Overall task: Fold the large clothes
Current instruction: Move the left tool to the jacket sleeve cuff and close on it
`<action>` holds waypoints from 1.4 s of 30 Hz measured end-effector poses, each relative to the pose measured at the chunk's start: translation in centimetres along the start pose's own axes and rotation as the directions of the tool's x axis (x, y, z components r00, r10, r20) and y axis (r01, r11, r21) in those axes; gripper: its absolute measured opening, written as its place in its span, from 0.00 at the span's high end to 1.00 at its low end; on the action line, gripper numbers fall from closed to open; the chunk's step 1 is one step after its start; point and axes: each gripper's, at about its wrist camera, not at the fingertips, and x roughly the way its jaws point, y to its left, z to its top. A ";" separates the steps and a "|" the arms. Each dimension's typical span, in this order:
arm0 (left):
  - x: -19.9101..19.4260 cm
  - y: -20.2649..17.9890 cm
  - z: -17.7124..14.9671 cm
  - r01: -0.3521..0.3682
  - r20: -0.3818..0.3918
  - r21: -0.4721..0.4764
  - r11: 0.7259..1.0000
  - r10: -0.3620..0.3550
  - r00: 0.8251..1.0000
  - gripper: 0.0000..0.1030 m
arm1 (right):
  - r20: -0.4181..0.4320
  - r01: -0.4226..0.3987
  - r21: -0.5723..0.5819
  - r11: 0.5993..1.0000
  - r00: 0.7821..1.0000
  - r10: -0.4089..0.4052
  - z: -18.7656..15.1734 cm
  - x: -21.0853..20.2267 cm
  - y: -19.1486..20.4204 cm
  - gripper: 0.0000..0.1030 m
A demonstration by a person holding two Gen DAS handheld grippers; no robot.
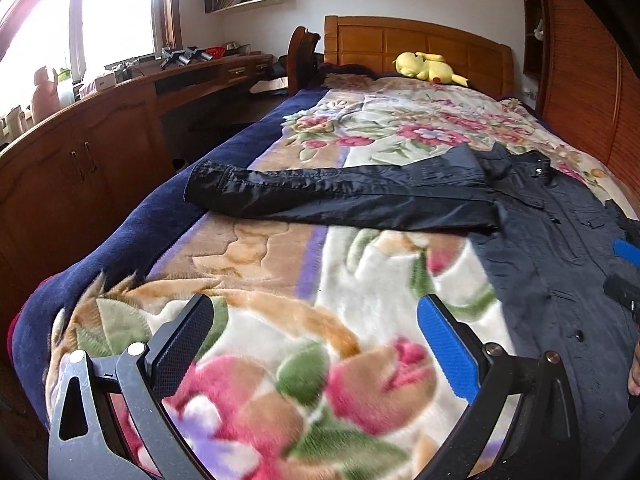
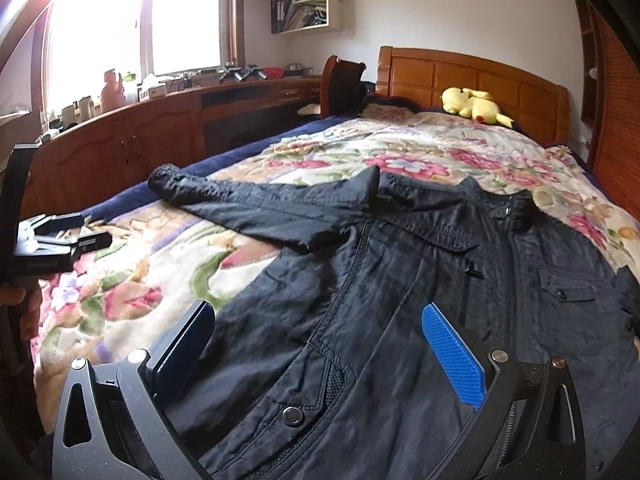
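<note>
Right under your right gripper (image 2: 316,344) lies the jacket (image 2: 400,300), black and finely wrinkled, front side up on the flowered blanket (image 2: 132,292). Its fingers (image 2: 454,354) stand wide apart over the lower front panel, clamped on nothing, with a snap button (image 2: 292,415) and a mesh-edged pocket between them. The jacket's long axis runs from the hem near you up to the collar (image 2: 508,204), which points toward the headboard (image 2: 472,76). One sleeve (image 2: 256,208) stretches straight out to the left, across the blanket, so its cuff (image 2: 168,184) reaches the dark blue edge of the bed (image 2: 120,200). The front is closed down the middle, and a chest pocket (image 2: 568,290) with a button flap sits on the right panel (the far right side of the jacket runs out of view).

Your left gripper (image 1: 316,328) hovers over bare blanket, just beside the jacket's left edge, its fingers (image 1: 448,348) also spread wide and holding nothing. From that side the sleeve (image 1: 340,196) lies crosswise ahead of you, cuff pointing left.

Farther out, a yellow plush toy (image 2: 474,106) rests against the headboard. A long wooden desk with cabinets (image 2: 132,140) runs along the left under a bright window (image 2: 100,24), and a wall shelf (image 2: 312,4) hangs above it.
</note>
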 end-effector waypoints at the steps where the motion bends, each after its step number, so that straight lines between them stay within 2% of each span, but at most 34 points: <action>1: 0.6 0.3 0.2 -0.002 -0.008 -0.003 1.000 0.001 1.000 0.00 | -0.011 -0.003 0.000 1.000 1.000 0.003 -0.1 0.3 0.0 0.00; 3: 1.6 0.8 0.7 -0.007 -0.018 -0.009 1.000 0.007 1.000 0.01 | -0.028 -0.014 0.000 1.000 1.000 0.014 -0.2 0.8 0.2 0.00; 5: 2.7 1.5 1.3 -0.010 -0.027 -0.016 1.000 0.010 1.000 0.08 | -0.039 -0.024 0.003 1.000 0.999 0.024 -0.4 1.0 0.0 0.00; 11: 6.5 3.8 4.0 -0.041 -0.047 -0.055 0.998 0.039 0.998 0.19 | -0.062 -0.031 0.012 0.999 0.998 0.032 -0.3 2.1 -0.1 0.00; 15: 9.0 5.2 5.9 -0.111 -0.038 -0.064 0.992 0.109 0.993 0.20 | -0.085 -0.034 0.021 0.999 0.996 0.036 -0.4 3.0 -0.2 0.00; 24: 12.6 6.7 8.5 -0.208 -0.009 -0.044 0.977 0.208 0.978 0.20 | -0.093 -0.024 0.012 1.000 0.995 0.025 -0.6 3.6 0.0 0.00; 35: 15.5 8.8 9.8 -0.264 -0.036 -0.075 0.962 0.262 0.964 0.20 | -0.098 -0.027 0.011 1.000 0.995 0.028 -0.7 3.9 0.0 0.00; 42: 17.3 10.5 9.3 -0.251 -0.092 -0.125 0.960 0.240 0.966 0.20 | -0.098 -0.028 0.011 1.000 0.995 0.028 -0.7 4.0 0.1 0.00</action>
